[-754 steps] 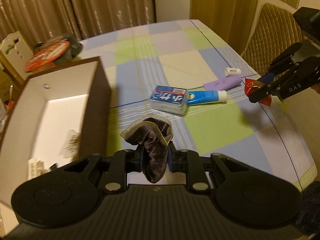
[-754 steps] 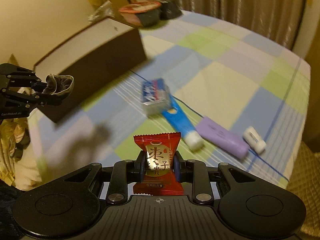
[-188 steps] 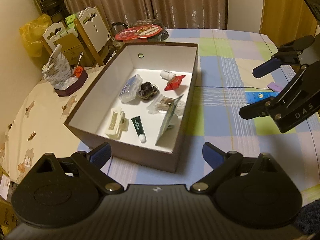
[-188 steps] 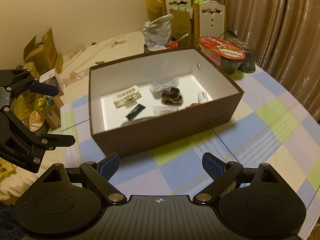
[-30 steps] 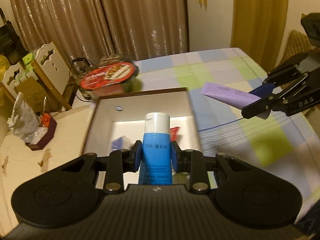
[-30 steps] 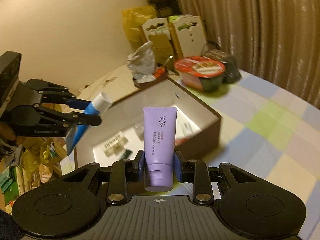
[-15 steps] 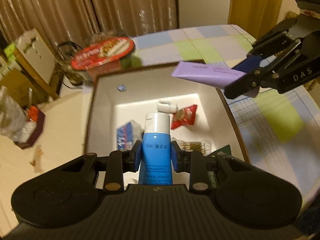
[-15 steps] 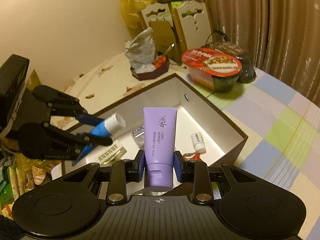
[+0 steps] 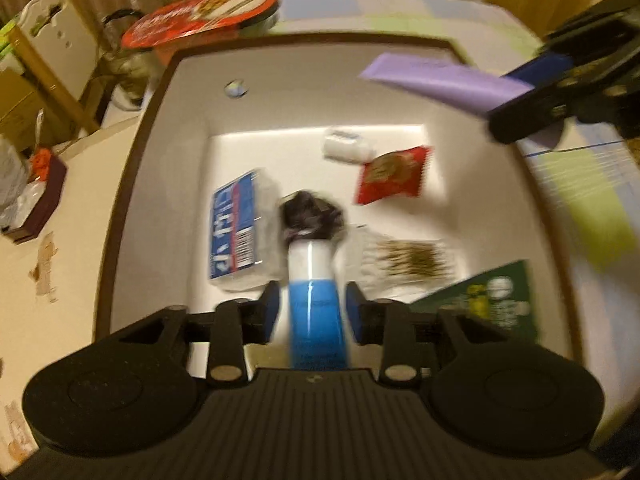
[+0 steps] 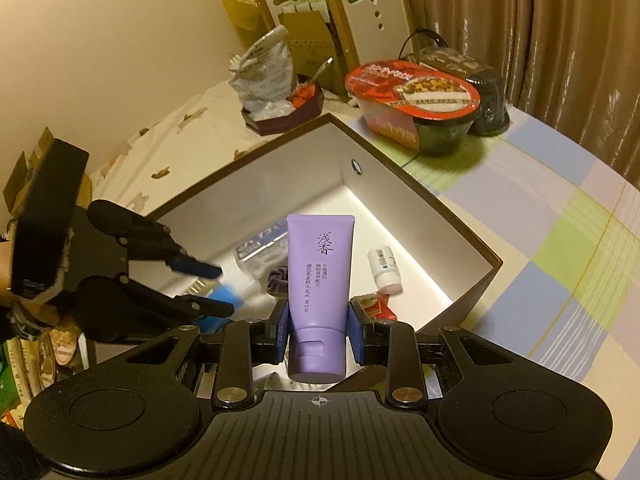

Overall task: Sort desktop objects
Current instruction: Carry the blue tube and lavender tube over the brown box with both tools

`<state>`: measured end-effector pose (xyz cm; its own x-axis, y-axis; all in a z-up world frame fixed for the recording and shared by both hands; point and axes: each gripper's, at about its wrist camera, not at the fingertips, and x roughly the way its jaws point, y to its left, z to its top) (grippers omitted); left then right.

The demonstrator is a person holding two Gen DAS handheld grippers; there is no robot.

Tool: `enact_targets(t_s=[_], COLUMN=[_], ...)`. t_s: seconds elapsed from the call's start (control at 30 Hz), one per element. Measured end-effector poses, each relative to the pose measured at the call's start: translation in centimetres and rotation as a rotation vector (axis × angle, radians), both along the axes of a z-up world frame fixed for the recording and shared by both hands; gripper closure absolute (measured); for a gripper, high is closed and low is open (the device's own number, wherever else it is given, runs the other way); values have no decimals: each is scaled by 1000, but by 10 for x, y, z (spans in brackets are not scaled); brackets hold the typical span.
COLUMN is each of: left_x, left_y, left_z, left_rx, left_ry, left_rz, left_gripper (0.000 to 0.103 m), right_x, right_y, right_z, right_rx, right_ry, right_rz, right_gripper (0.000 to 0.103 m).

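Jaws: the left gripper (image 9: pixel 312 312) has parted and the blue tube (image 9: pixel 314 304) slips loose; the right gripper (image 10: pixel 319 330) pinches the purple tube (image 10: pixel 319 280). Both hang over the box (image 10: pixel 460 232). Release each low, onto bare floor.

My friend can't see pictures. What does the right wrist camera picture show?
The right gripper holds a purple tube above an open brown box of small things. The left gripper reaches in with a blue tube. A red-lidded food bowl sits behind.
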<state>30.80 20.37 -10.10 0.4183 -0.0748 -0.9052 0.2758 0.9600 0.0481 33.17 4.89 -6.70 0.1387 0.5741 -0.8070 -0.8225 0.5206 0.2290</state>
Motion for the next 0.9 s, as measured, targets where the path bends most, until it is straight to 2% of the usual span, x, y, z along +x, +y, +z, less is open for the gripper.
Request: enact_targets(t_s=[0.07, 0.33, 0.67, 0.9], left_x=[5, 8, 10, 17], left_y=[5, 12, 19, 27], left_z=[-5, -1, 11, 17], left_rx=[18, -4, -21, -12], left_ry=[1, 14, -13, -36], left_rz=[14, 14, 12, 20], left_gripper=[66, 66, 63, 61], right_x=[2, 9, 25, 40], right_y=[1, 10, 31, 54], right_z=[-3, -15, -37, -52], right_rx=[-11, -53, -88, -78], right_ry=[1, 8, 11, 7], right_rz=[3, 27, 51, 75], right_gripper=[74, 74, 74, 74])
